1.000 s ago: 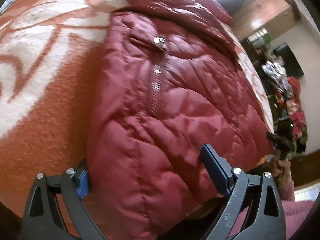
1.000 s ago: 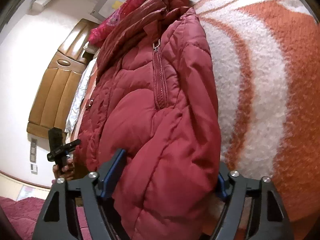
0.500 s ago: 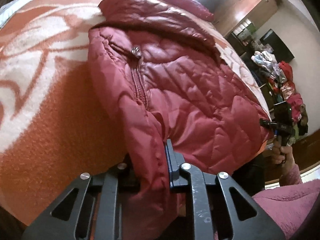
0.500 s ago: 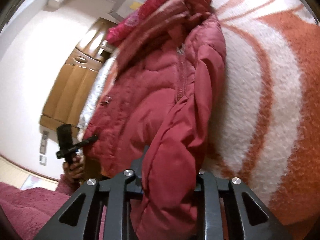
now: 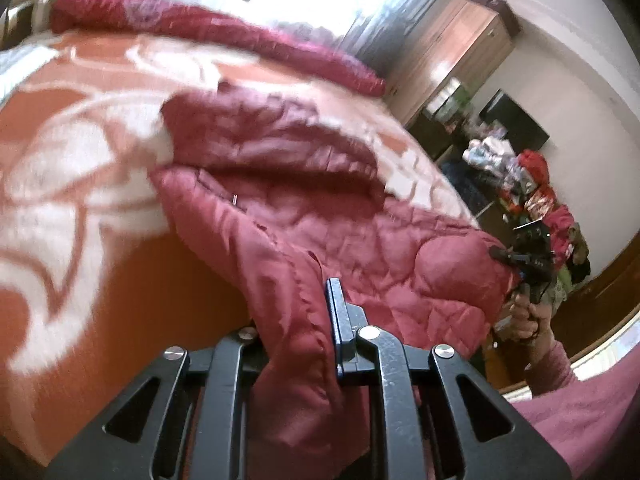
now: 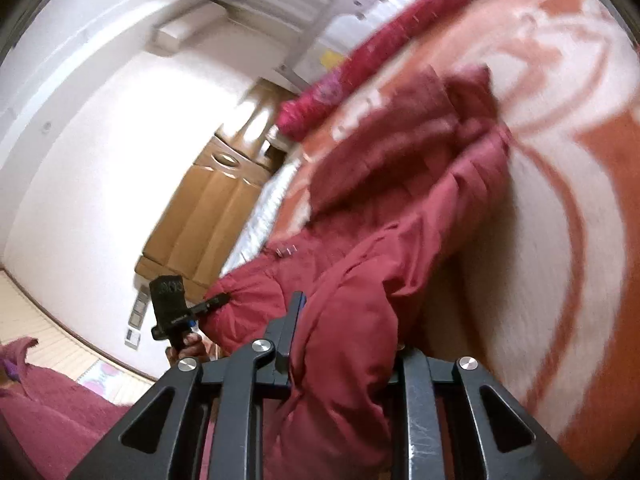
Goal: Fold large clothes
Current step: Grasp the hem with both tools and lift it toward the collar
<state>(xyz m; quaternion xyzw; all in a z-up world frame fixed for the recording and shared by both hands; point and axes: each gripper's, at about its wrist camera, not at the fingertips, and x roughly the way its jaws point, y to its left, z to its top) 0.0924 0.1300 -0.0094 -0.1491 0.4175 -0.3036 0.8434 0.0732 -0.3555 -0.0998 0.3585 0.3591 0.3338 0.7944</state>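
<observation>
A dark red quilted jacket [image 5: 320, 208] lies on an orange and white blanket [image 5: 80, 240], its near hem lifted off the bed. My left gripper [image 5: 296, 304] is shut on one hem corner, with fabric bunched between the fingers. My right gripper [image 6: 348, 320] is closing on the other corner of the jacket [image 6: 400, 184], pads pressing into the padding. Each gripper shows in the other's view: the right gripper [image 5: 524, 260] at the jacket's far corner, the left gripper [image 6: 220, 302] likewise. The collar end rests on the blanket [image 6: 560, 240].
A red bolster [image 5: 240, 36] runs along the far side of the bed. A wooden wardrobe [image 5: 452, 52] and a heap of clothes [image 5: 532, 200] stand by the wall. A brown headboard [image 6: 200, 216] is at the bed's end. A pink sleeve [image 5: 560, 364] is near.
Both grippers went from open around the hem to shut on it, then rose, lifting the jacket's near edge off the blanket and tilting the views up toward the room.
</observation>
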